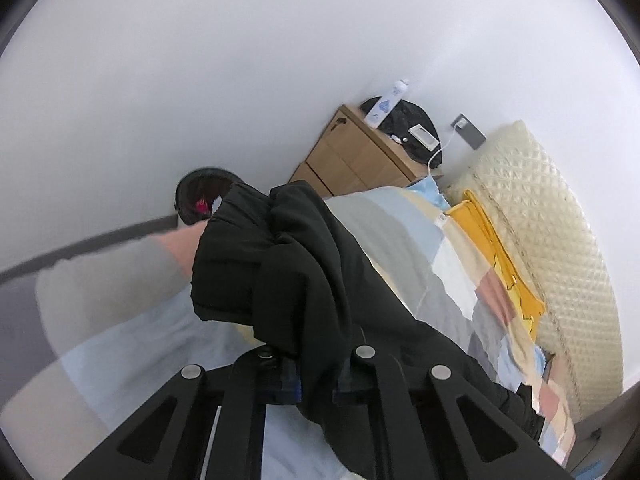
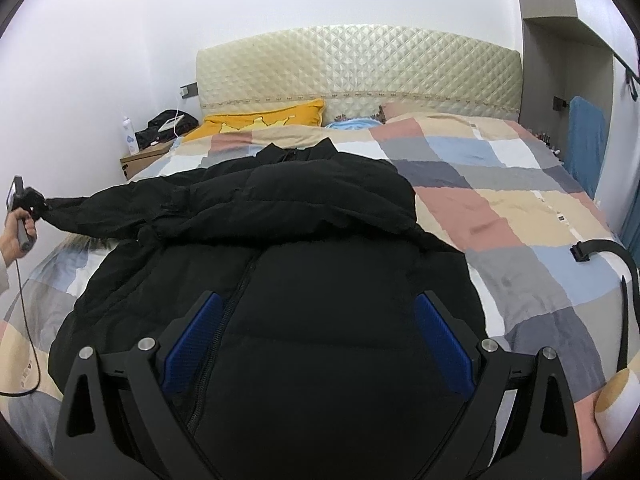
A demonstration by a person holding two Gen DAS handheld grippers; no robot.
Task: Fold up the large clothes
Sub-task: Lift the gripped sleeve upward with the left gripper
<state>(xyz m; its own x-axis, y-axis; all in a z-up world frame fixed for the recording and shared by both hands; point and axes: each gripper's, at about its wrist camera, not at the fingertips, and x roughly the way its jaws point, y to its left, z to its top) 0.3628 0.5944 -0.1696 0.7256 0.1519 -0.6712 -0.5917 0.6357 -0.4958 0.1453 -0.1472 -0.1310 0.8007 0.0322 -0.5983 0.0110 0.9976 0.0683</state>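
Observation:
A large black puffer jacket [image 2: 288,248] lies front-up on the checkered bed [image 2: 520,216], collar toward the headboard, its right sleeve folded across the chest. My left gripper [image 1: 316,380] is shut on the jacket's left sleeve [image 1: 304,264] and holds it out past the bed's left side; it also shows in the right wrist view [image 2: 34,204]. My right gripper [image 2: 316,344] is open with blue pads [image 2: 442,344] spread wide, hovering over the jacket's lower front near the zipper.
A quilted cream headboard [image 2: 360,64] and a yellow pillow [image 2: 264,120] are at the far end. A wooden nightstand [image 1: 352,152] with a spray bottle [image 1: 386,104] stands by the white wall. A black strap [image 2: 600,252] lies at the bed's right side.

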